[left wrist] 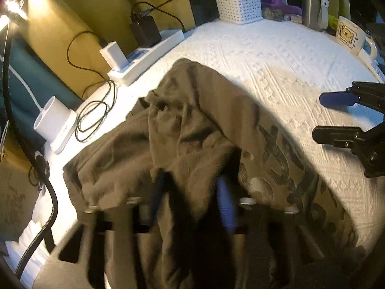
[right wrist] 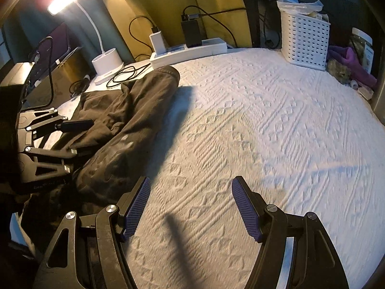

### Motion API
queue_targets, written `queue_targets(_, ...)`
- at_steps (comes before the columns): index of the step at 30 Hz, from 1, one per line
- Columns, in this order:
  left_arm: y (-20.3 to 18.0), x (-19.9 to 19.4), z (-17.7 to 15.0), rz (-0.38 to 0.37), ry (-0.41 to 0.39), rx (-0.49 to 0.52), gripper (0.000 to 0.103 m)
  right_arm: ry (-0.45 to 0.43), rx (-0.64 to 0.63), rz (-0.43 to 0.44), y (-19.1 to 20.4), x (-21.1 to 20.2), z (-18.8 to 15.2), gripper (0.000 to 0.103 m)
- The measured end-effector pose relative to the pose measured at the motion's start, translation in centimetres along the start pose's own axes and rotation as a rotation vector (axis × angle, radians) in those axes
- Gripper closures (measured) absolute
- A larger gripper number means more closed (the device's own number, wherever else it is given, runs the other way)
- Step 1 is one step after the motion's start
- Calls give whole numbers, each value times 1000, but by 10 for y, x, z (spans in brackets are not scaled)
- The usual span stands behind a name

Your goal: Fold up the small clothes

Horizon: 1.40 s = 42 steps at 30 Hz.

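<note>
My left gripper [left wrist: 192,207] pinches a fold of the brown garment [left wrist: 192,125] bunched at the left of the white bedspread [right wrist: 264,125], while my right gripper [right wrist: 190,207] hovers wide open, empty, beside it.

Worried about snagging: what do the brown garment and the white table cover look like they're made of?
Brown garment: soft matte knit, probably cotton jersey; it drapes and creases loosely, with a cracked dark print. Table cover: thick white woven or quilted cloth, likely cotton; raised geometric ridges could catch a fingertip.
</note>
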State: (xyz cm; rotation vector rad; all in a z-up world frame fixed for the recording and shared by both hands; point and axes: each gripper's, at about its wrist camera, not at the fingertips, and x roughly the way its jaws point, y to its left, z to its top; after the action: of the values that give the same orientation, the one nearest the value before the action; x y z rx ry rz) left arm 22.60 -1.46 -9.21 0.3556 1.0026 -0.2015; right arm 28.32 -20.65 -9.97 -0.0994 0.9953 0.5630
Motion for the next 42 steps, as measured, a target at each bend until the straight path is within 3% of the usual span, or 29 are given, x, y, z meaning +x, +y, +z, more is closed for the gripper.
queue_targets(7, 53, -21, -6, -37, -102, -247, 97, 10, -31, -7, 10, 10, 12, 31)
queue_targets(13, 98, -30, -29, -32, -150, -408, 101, 3, -81, -3, 30, 18, 26, 31)
queue_targets(17, 129, -28, -52, -68, -163, -535, 102, -11, -98, -1, 41, 24, 38, 31)
queue_targets(27, 156, -18, -70, -179, -185, -633, 102, -22, -90, 20, 53, 52, 75, 31)
queue_targets(33, 178, -20, -66, -154, -210, -652, 102, -37, -81, 19, 58, 69, 101, 31)
queue_targets(36, 185, -14, -75, -136, -176, -669, 102, -41, -91, 16, 63, 78, 109, 31)
queue_targets(42, 186, 0, -92, -173, -120, -711, 102, -13, -96, -2, 62, 105, 110, 31)
